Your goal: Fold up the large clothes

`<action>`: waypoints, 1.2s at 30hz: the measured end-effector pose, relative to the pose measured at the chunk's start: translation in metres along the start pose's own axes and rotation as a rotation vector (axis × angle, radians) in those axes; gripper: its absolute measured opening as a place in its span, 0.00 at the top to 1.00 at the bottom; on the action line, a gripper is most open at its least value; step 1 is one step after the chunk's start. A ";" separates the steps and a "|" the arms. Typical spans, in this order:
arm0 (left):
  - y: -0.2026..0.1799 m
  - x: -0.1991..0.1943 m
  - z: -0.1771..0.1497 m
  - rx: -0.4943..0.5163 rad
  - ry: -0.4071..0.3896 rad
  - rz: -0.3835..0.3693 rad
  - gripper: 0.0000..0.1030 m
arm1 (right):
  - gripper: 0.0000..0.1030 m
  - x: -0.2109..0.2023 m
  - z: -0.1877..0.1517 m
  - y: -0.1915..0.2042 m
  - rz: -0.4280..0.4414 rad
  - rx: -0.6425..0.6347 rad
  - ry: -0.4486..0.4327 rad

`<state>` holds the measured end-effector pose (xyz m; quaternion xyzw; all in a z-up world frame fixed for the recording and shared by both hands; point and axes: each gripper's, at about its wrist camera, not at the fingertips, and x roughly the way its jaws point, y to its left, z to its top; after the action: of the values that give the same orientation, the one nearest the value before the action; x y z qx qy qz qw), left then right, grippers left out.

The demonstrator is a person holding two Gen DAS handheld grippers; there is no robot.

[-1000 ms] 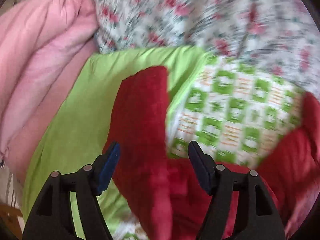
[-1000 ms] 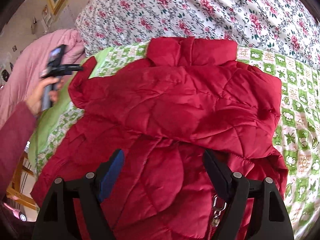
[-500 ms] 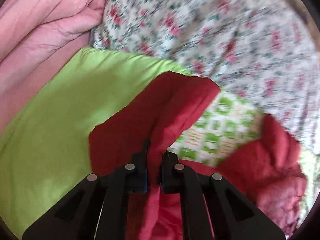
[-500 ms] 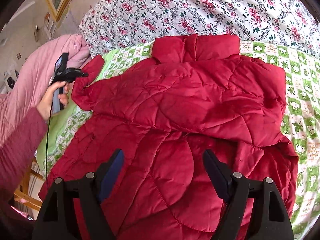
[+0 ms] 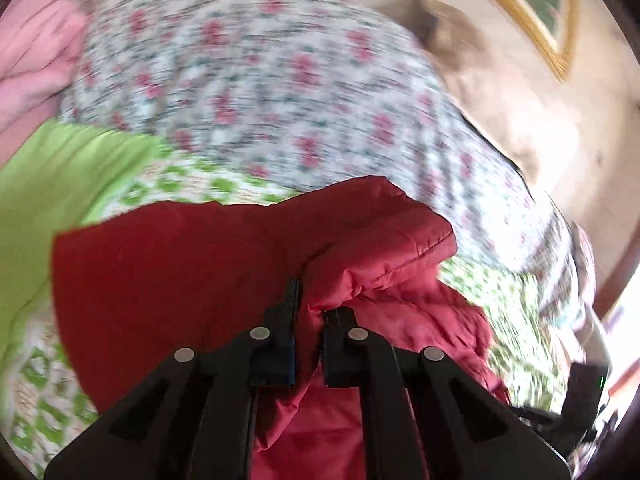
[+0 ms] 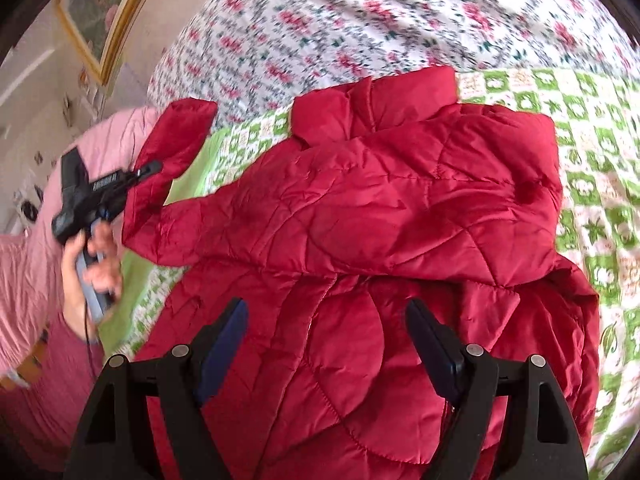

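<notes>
A red quilted jacket (image 6: 380,216) lies spread on a green-and-white checked cover (image 6: 592,128), collar at the far side. My left gripper (image 5: 310,300) is shut on the jacket's left sleeve (image 5: 224,256) and holds it lifted off the bed. It also shows in the right wrist view (image 6: 140,174), clamped on the raised sleeve (image 6: 176,148). My right gripper (image 6: 326,316) is open and empty, hovering over the jacket's lower body.
A floral quilt (image 6: 360,20) is piled behind the jacket. A pink blanket (image 6: 28,264) lies at the left beside a plain green sheet (image 5: 48,176). A gold-framed picture (image 5: 536,20) hangs on the wall.
My left gripper has closed on the sleeve and lifted it up and toward the jacket's body. My right gripper has stayed open, drifting slightly over the jacket.
</notes>
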<state>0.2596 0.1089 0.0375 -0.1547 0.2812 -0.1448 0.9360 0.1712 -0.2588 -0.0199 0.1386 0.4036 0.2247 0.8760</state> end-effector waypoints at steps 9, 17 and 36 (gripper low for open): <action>-0.096 0.036 -0.041 0.190 0.041 -0.121 0.94 | 0.20 -0.022 0.010 -0.028 0.065 0.139 -0.077; -0.133 0.069 -0.080 0.260 0.086 -0.141 0.94 | 0.19 -0.025 0.033 -0.058 0.198 0.295 -0.132; -0.130 0.061 -0.104 0.261 0.197 -0.178 0.44 | 0.90 0.037 0.066 -0.100 0.261 0.476 -0.080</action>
<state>0.2249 -0.0530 -0.0261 -0.0410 0.3354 -0.2767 0.8996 0.2710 -0.3306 -0.0446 0.4005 0.3887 0.2289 0.7976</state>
